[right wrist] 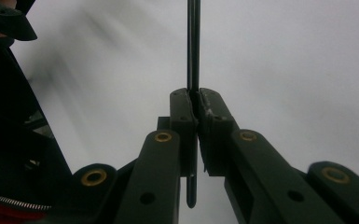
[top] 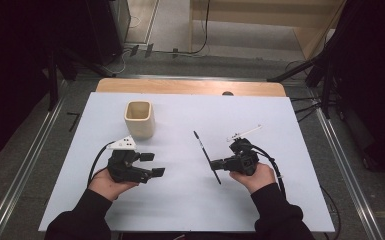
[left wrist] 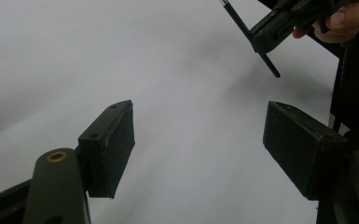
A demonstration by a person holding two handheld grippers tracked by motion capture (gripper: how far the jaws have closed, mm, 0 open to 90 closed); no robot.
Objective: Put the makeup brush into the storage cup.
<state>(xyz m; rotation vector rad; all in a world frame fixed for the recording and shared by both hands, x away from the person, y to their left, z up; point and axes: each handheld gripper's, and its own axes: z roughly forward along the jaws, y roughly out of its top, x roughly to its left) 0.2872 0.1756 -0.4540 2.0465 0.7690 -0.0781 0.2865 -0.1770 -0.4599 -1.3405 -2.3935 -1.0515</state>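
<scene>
A thin black pen (top: 206, 156) lies slanted over the white table top, clamped near its lower half by my right gripper (top: 214, 163). In the right gripper view the jaws press together on the pen (right wrist: 193, 46), which runs straight up between them. My left gripper (top: 152, 164) is held at the left of the table with its jaws wide apart and nothing between them. In the left gripper view its fingers (left wrist: 107, 149) frame bare white table, and the pen (left wrist: 249, 37) shows far off in the other gripper. A cream square cup (top: 139, 119) stands upright behind the left gripper.
A white sheet (top: 180, 210) covers the table, with a wooden strip (top: 190, 86) at its far edge. Black stands and cables flank the table on the grey floor. A person's dark sleeves come in from the bottom.
</scene>
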